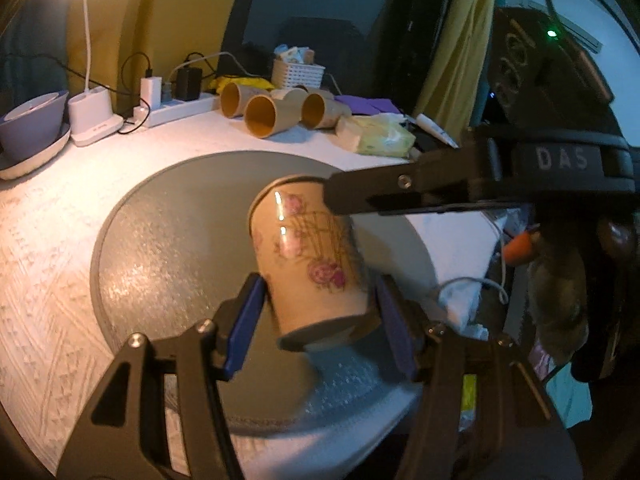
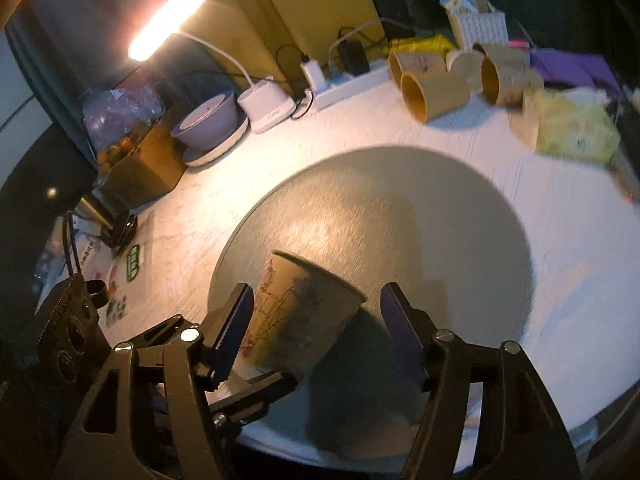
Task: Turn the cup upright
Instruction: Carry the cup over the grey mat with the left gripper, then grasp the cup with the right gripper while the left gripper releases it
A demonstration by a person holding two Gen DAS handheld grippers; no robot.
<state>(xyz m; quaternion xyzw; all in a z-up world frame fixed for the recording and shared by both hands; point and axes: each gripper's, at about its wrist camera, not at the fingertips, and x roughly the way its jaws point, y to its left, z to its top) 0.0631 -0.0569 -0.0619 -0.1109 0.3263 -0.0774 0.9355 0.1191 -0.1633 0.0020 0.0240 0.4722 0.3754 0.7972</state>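
A floral cup [image 1: 310, 258] hangs tilted above a round grey mat [image 1: 168, 248], its base clamped between the blue pads [image 1: 244, 322] of the left gripper [image 1: 320, 320], its rim pointing away towards the far side of the table. From the right, a black finger of the right gripper [image 1: 404, 196] reaches across the cup's rim; in the right wrist view the cup [image 2: 296, 316] sits between that gripper's [image 2: 316, 328] 2 spread fingers, the left pad [image 2: 236, 320] close against the cup wall and the right pad clear of it, so this gripper is open around the cup without squeezing it.

The mat [image 2: 400, 208] lies on a white textured tablecloth [image 1: 52, 248] lit warmly by a desk lamp [image 2: 166, 24] on a white base [image 1: 94, 114] at the far left. Beside the base stands a lilac bowl [image 1: 34, 120] on a pale plate. A white power strip [image 1: 176, 110] with plugs and dark cables runs along the back edge. Further right, 3 tan cups [image 1: 260, 114] lie on their sides with open mouths facing the near edge, just beside a pale yellow-green packet [image 1: 378, 136]. Behind them sit a white lattice basket [image 1: 298, 72] and purple cloth [image 1: 368, 104]. A yellow curtain [image 1: 460, 40] hangs on the far right and a yellow panel on the far left, against dark surroundings.
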